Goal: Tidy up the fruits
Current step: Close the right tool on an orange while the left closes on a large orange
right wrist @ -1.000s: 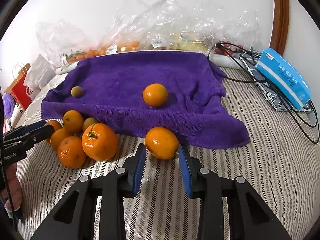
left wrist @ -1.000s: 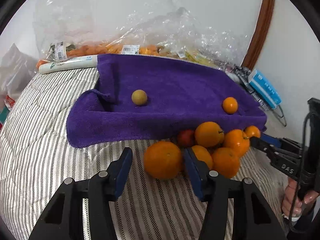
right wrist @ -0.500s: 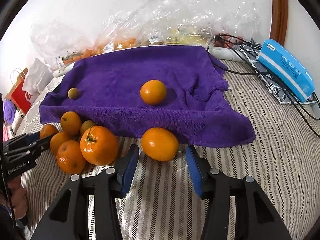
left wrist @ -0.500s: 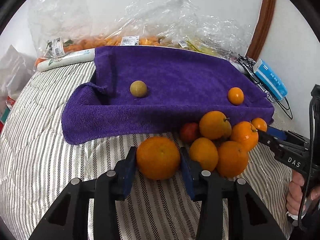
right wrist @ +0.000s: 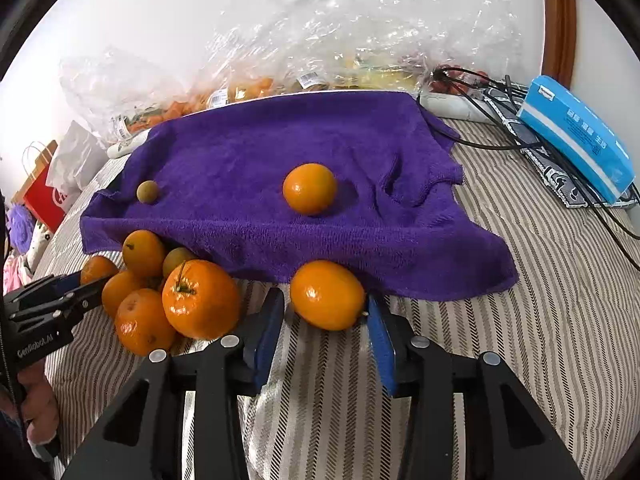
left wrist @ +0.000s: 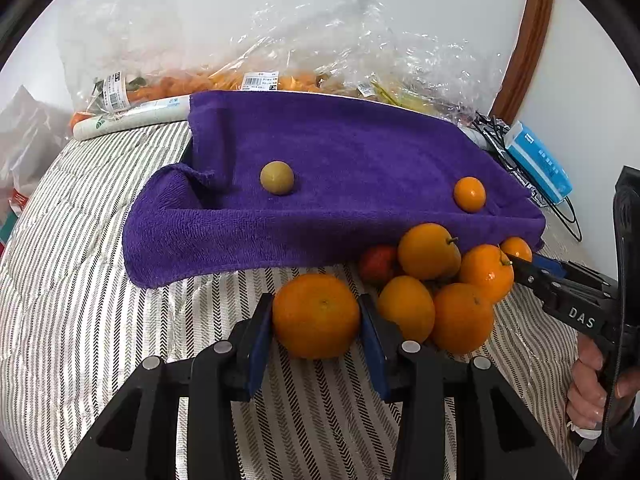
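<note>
Risk entry: left gripper (left wrist: 317, 316) clamps a large orange (left wrist: 316, 315) beside the fruit pile (left wrist: 444, 288); right gripper (right wrist: 326, 320), closing, brackets another orange (right wrist: 327, 294) before the towel (right wrist: 280, 168); either may roll away.

We see a plain white wall (left wrist: 400, 8) behind a striped bed (left wrist: 80, 320), with a curved brown wooden frame (left wrist: 528, 40) at its far right corner.
</note>
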`<state>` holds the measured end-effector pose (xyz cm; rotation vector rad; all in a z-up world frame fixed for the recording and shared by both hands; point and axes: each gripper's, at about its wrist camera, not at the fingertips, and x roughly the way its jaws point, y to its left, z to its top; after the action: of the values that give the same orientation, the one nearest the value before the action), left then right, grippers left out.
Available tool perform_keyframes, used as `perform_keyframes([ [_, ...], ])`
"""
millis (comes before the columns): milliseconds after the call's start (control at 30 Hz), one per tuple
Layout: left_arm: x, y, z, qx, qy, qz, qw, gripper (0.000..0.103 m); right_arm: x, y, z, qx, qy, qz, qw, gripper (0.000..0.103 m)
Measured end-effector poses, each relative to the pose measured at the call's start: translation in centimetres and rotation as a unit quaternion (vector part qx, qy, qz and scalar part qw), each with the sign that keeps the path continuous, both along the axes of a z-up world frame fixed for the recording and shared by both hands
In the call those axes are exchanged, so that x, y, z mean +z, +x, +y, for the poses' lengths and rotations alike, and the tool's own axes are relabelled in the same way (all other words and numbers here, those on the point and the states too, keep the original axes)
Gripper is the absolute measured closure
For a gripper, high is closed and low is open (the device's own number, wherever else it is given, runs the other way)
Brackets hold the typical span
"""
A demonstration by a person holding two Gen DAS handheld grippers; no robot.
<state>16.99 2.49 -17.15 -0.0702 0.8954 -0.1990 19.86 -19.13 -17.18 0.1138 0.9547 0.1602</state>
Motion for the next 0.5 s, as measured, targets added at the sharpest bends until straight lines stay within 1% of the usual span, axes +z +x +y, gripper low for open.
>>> perform_keyframes([
  [67,0.0,0.0,0.2,0.001,-0.006,0.0,1.0,0.064,0.0,0.1,0.1,-0.003,-0.002,0.0,1.0,0.066],
  [133,0.1,0.0,0.3,0.001,-0.011,-0.002,0.9999,0.064,0.1,0.0,0.1,0.006,0.01,-0.003,1.0,0.066],
  [267,0.4,-0.2,0.4,-0.001,-0.017,-0.011,0.9998,0.064,0.8,-0.8,-0.1,0.014,0.024,-0.027,0.999,0.066],
  [433,1.3,-0.9,0.3,-0.002,-0.015,-0.037,0.9992,0.064,1.5,-1.6,-0.1,0.022,0.029,-0.047,0.998,0.066],
  [500,1.8,-1.3,0.2,0.001,-0.008,-0.051,0.9987,0.064,2.1,-2.0,-0.2,0.026,0.042,-0.056,0.997,0.066],
])
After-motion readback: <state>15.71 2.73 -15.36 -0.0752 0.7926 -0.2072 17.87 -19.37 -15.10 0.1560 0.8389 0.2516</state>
